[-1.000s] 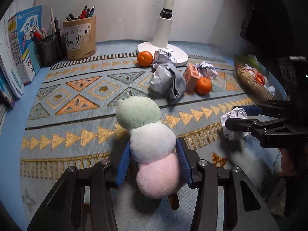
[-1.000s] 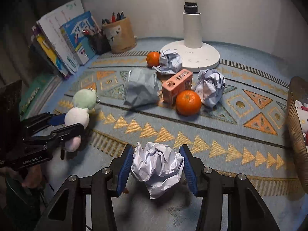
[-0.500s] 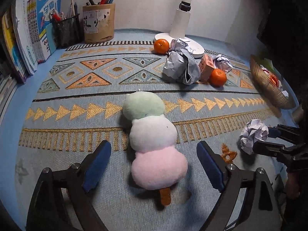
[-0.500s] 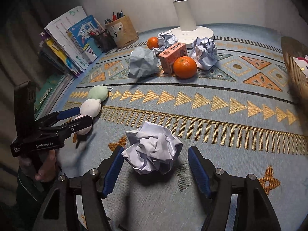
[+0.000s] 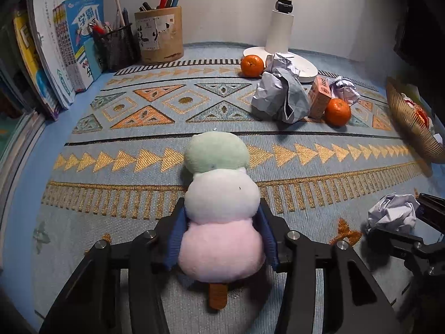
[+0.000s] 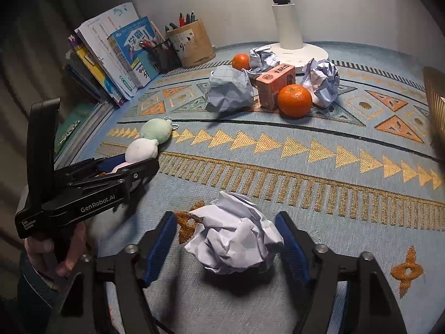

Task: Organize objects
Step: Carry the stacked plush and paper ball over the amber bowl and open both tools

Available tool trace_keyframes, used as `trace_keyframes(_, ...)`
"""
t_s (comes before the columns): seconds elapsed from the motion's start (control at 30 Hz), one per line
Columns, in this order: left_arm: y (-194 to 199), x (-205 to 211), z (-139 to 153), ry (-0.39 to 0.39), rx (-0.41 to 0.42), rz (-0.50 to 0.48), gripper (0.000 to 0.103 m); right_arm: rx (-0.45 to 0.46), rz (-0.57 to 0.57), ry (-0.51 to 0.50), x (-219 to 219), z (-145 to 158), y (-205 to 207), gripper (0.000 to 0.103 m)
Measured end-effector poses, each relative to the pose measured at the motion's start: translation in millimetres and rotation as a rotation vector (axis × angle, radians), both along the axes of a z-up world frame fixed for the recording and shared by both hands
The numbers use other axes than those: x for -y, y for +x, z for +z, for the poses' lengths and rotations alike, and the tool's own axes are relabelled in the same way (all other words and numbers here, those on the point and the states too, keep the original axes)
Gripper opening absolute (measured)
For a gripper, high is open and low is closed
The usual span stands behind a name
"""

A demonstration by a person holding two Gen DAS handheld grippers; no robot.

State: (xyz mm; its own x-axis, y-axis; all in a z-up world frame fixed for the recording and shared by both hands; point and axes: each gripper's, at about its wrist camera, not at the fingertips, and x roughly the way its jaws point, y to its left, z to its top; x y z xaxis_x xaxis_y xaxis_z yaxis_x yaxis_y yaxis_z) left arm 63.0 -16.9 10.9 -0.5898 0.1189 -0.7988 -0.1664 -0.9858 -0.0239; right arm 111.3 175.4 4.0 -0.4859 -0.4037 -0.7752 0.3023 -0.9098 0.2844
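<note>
A plush toy point(image 5: 219, 203) of three balls, green, white and pink, on a brown stick lies on the patterned mat point(image 5: 111, 167). My left gripper point(image 5: 221, 214) is closing, and its blue pads press on the toy where the white and pink balls meet. The right wrist view shows that gripper point(image 6: 125, 167) at the left with the toy point(image 6: 153, 130) in it. A crumpled white paper ball point(image 6: 233, 239) rests on the mat between the jaws of my right gripper point(image 6: 225, 220). Those jaws are closing, with a gap left on the left side. The left wrist view has that paper ball point(image 5: 392, 214) at the right edge.
Behind stand two oranges point(image 5: 251, 65) point(image 5: 338, 111), a pink carton point(image 5: 319, 100), more crumpled paper point(image 5: 281, 97) and a white lamp base point(image 5: 303, 66). Pen holders point(image 5: 158, 39) and books point(image 5: 69, 47) line the back left. A woven basket point(image 5: 408, 119) sits at the right.
The left jaws opened wide around the plush toy, then shut on it again. The right jaws let go of the paper ball, which now lies on the mat, and have narrowed slightly since.
</note>
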Motion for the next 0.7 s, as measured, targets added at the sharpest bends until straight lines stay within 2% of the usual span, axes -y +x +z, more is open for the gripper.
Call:
trace_keyframes(0.2,9,-11,17,0.005,-0.039,-0.033,0.045,-0.037,0.009,0.02,2,5,9,0.042)
trace_keyframes(0.27,10,-20,31,-0.004,-0.072,-0.05,0.045,-0.062,-0.004,0.026,-4,12,14,0.042)
trace_keyframes(0.37,9,-40,58,0.024,-0.126,-0.097,0.045,-0.118,-0.048,0.044,-23,31,23,0.042)
trace_keyframes(0.5,2,-85,103,0.064,-0.226,-0.19,0.045,-0.242,-0.16,0.067,-71,75,35,0.042)
trace_keyframes(0.63,-8,-144,141,0.119,-0.303,-0.304,0.045,-0.366,-0.351,0.112,-141,124,40,0.042)
trace_keyframes(0.7,-16,-176,153,0.152,-0.319,-0.36,0.045,-0.389,-0.447,0.091,-180,142,35,0.042)
